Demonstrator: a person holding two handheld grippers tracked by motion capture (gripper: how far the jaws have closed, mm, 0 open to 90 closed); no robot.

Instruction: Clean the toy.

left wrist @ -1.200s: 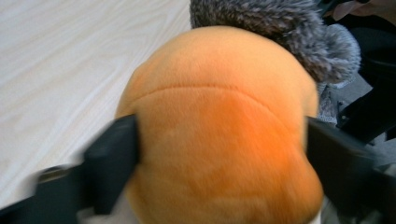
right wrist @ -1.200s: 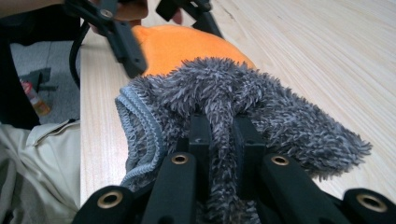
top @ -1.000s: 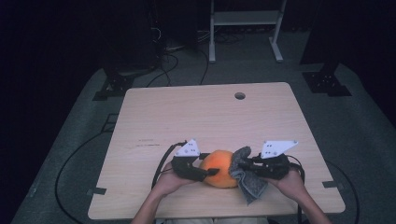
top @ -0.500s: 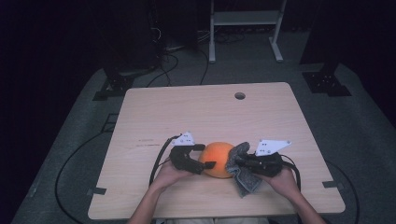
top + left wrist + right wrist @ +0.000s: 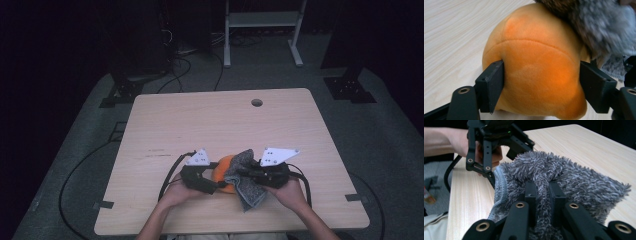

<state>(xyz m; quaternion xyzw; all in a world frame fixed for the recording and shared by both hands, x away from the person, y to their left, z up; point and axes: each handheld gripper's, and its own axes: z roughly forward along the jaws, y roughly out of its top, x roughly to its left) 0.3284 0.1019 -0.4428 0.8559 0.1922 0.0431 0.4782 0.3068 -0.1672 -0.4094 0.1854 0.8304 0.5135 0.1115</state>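
An orange plush toy [image 5: 223,169] lies near the table's front edge. My left gripper [image 5: 216,181] comes at it from the left, and its jaws have just been closing around it. In the left gripper view both pads [image 5: 495,82] press into the plush toy's [image 5: 536,72] sides. My right gripper [image 5: 244,172] is shut on a fold of a fluffy grey cloth [image 5: 250,192]. The cloth [image 5: 579,180] is pinched between its jaws [image 5: 543,187] and hangs against the toy's right and top.
The light wooden table [image 5: 210,120] has a round cable hole [image 5: 257,102] at the back. Cables trail from both grippers over the front edge. A white metal frame [image 5: 262,20] stands on the dark floor behind.
My right gripper has carried the grey cloth leftward onto the orange toy. The left gripper's jaws opened wider around the toy, then came back in on its sides.
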